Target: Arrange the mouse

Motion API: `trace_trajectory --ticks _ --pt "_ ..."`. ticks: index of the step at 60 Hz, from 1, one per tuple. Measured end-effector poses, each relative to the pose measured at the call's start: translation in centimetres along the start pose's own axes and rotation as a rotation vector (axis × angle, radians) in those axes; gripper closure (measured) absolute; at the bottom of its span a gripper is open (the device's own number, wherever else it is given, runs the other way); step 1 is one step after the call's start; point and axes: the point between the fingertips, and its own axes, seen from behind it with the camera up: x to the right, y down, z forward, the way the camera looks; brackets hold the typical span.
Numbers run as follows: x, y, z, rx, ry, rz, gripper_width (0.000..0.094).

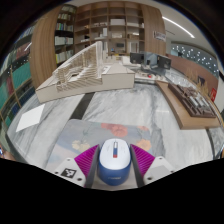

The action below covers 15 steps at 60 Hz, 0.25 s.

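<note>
The claw (pixel 112 168) is pinching the mouse (pixel 112 161) — both pink pads press its sides. The white and blue mouse sits between the fingers, lifted above the bench (pixel 120 110). A white building model (pixel 88 68) stands far off to the left. The picking up looks done — the mouse has not been put in its place yet.

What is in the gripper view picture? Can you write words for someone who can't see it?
A white and blue computer mouse sits between the gripper's two fingers, whose pink pads hug its sides. Beyond it stretches a pale table with a wooden building model, and bookshelves stand far behind.
</note>
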Motion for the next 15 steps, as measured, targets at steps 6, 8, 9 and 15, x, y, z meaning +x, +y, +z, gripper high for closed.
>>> trace_trajectory --ticks 6,8,9,15 --pt "-0.3 -0.5 -2.6 0.027 -0.048 0.048 0.0093" --pt "-0.3 -0.6 -3.8 0.044 -0.061 0.050 0.0109" --pt "-0.2 -0.5 -4.4 0.048 -0.067 0.052 0.0109" --pt "0.2 1.0 -8.2 0.065 -0.096 0.074 0.0102"
